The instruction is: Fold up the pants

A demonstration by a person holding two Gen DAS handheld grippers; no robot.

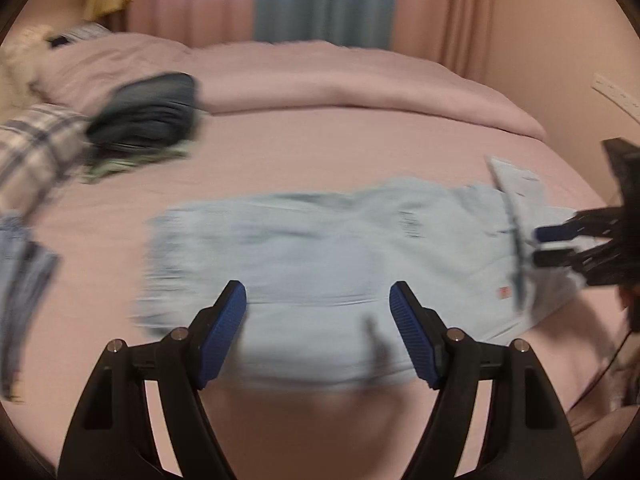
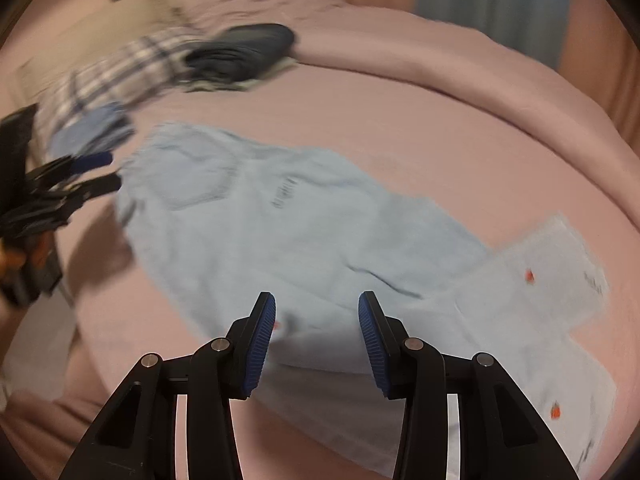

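both my left jaws and right jaws stand released and empty, the pale blue pants lying flat on the bed just beyond their tips, so a shallow pinch risks dragging the fold apart.

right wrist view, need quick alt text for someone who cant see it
Light blue pants lie flat on a pink bed, the right hand-held gripper open above them. The left hand-held gripper is at the left edge, folded clothes behind.
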